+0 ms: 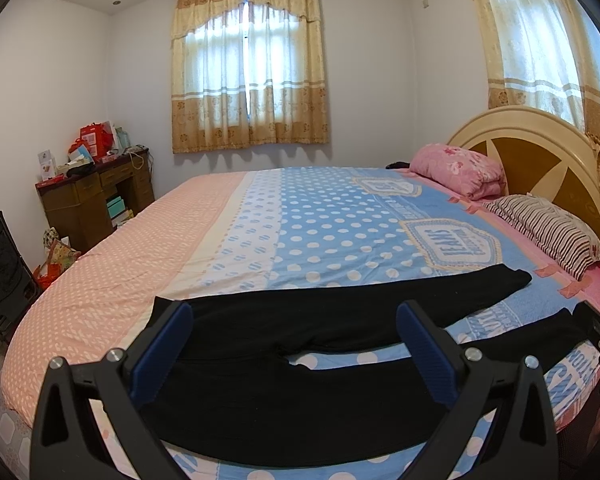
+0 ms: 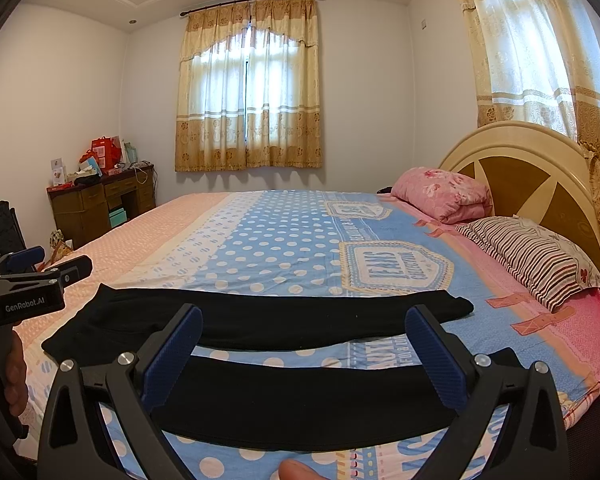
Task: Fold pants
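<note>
Two hand-held grippers are raised above the near edge of the bed (image 1: 112,264), both pointing level across the mattress toward the far curtained window (image 1: 248,68). Left gripper (image 1: 296,344): jaws spread wide, blue pads (image 1: 162,356) well apart, nothing between them; it hovers over the waist end of the black pants (image 1: 300,320) without visible contact. Right gripper (image 2: 304,352): jaws likewise spread wide, empty, held over the nearer trouser leg. In the right wrist view the left gripper appears at the left edge, gripped by a hand (image 2: 14,376) around its handle, its fingers parted.

Pants: laid flat, crosswise on the dotted blue-and-pink bedspread (image 2: 284,240), close to the near edge. Waist lies to the left; both legs extend to the right toward the headboard (image 2: 516,168), separated by a strip of bedspread. Garment is unfolded.

Striped pillow (image 2: 536,260) and pink pillow (image 2: 448,192) sit at the head end, well apart from the pants.
</note>
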Action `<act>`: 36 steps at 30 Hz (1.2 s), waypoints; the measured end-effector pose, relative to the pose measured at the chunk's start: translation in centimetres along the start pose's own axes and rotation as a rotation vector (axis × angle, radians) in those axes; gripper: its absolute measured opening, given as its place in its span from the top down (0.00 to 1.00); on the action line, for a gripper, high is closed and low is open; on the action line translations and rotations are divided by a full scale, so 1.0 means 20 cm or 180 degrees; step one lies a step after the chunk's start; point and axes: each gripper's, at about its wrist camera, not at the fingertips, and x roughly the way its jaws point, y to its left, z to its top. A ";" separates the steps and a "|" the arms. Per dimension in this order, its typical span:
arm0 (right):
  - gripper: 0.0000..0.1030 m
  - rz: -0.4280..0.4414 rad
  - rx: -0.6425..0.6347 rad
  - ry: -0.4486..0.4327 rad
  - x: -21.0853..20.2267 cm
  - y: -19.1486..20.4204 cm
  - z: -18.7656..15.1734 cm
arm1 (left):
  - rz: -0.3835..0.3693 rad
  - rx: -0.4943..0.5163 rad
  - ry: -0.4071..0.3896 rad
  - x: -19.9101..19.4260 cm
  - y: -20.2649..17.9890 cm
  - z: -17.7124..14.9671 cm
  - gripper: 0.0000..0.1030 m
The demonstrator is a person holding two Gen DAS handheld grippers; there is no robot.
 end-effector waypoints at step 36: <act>0.01 -0.0011 -0.0143 0.0500 0.33 -0.01 -0.21 | -0.0025 0.0425 0.0313 0.38 0.11 -0.18 0.00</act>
